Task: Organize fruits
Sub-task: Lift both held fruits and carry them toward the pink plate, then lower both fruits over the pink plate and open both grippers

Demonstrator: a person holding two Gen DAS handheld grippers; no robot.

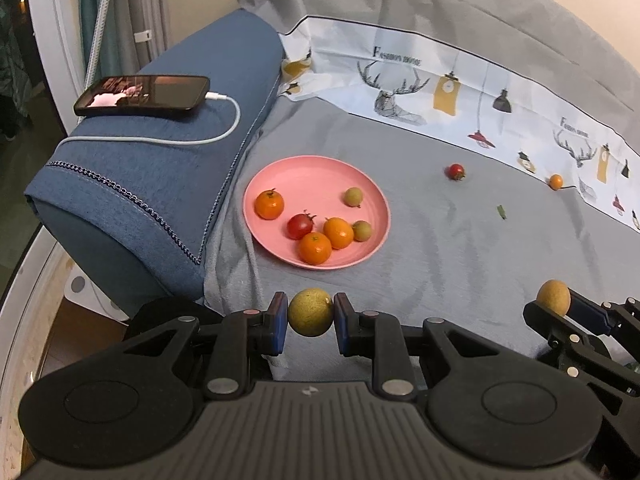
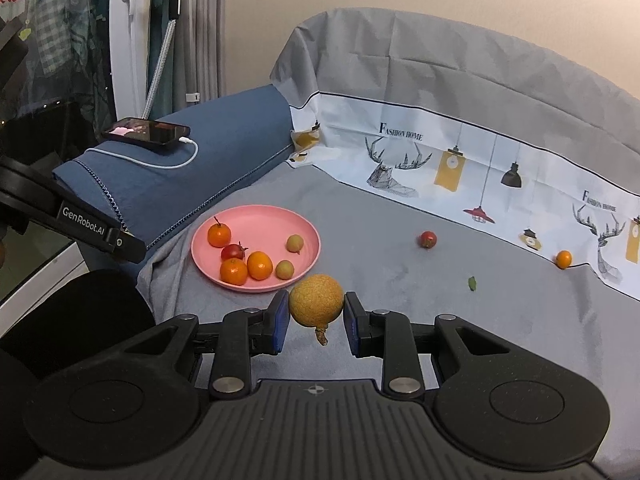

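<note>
a: pink plate (image 1: 374, 200) on the grey bedsheet (image 1: 440, 248), six fruits in it; red fruit (image 1: 456, 171) and small orange one (image 1: 555, 181) loose beyond.
b: step?
a: carrying. left gripper (image 1: 310, 314) pinches a green-yellow fruit (image 1: 310, 312), right gripper (image 2: 316, 312) a stemmed yellow fruit (image 2: 316, 300). jaws narrow. next: over the plate, release low.

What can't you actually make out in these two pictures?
- Green scrap on the bed: too small to name, both views.
- Person holding the grippers: outside both views.
- Phone screen: glare, unreadable.
- Left gripper in right view: fingers cut off by the left edge.
</note>
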